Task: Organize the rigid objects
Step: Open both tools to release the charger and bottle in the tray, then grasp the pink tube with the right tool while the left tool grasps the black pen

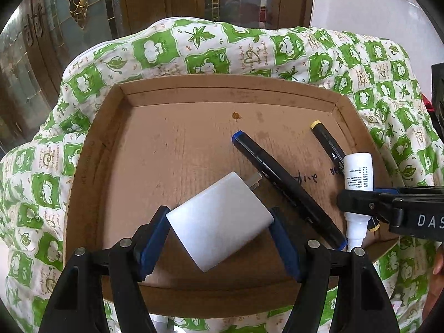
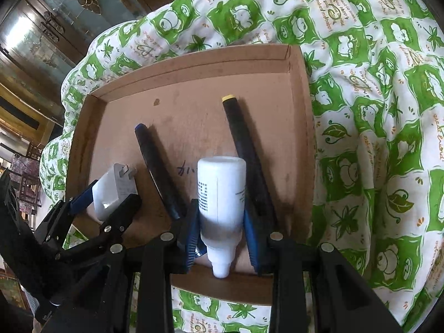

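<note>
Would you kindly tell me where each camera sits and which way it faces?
Left wrist: on the left tool, looking forward and down into the cardboard tray; its fingers clamp the white charger, and the right tool enters at right.
Right wrist: on the right tool, facing the tray too; its fingers grip the white bottle, with the left tool at left.
Shared: tray, charger, bottle, blue-capped marker, yellow-capped marker, green quilt.

Right tool: white letters "DAS", rest cut off. Quilt: phrases partly legible, "I want to make you happy". Tray handwriting and bottle print unreadable.
</note>
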### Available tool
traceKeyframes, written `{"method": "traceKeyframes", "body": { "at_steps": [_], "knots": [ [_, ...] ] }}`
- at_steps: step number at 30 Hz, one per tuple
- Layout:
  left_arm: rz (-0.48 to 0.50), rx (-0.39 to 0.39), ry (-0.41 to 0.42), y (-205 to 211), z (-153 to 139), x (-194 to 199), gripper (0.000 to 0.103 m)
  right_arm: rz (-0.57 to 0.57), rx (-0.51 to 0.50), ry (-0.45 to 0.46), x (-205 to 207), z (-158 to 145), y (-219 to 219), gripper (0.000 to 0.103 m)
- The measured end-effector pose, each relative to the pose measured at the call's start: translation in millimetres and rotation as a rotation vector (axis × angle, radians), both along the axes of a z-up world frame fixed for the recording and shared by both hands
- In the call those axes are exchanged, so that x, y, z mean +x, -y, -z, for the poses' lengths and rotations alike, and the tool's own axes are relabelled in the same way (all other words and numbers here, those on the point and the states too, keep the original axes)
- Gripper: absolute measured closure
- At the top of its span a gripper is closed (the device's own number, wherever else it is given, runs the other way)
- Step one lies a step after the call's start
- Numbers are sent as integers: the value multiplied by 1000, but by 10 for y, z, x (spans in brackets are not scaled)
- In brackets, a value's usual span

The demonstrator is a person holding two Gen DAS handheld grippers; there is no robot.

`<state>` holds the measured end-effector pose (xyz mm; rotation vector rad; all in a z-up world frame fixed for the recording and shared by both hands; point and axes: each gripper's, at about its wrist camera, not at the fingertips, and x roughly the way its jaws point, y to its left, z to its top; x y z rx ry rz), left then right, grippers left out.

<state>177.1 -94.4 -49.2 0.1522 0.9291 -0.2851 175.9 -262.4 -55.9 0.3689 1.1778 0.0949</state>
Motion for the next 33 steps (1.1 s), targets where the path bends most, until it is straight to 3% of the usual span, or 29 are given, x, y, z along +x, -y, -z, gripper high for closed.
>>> {"method": "traceKeyframes", "body": {
  "at_steps": [5,10,15,17,20,25,33],
  "knots": [
    [5,-31,-8,-59,-91,-40,27,7,18,14,-70,-60,67,63],
    [6,-69,33,-214,-388,-169,26,18,44,59,-200,-289,124,60],
    [4,-97,67,-502,-697,-438,22,58,103,92,-444,-519,198,37],
    [-1,-117,61,-703,-748,-620,19,73,132,89,-543,-560,208,34],
    [-25,-157,50,-898,-723,-871,15,73,160,58,-694,-562,181,32],
    [-74,-263,-50,-1122,-479,-1263,15,25,192,-28,-1017,-464,124,32],
    [-37,-240,-52,-985,-465,-1357,15,72,280,-187,-1607,-81,302,33]
  ]
}}
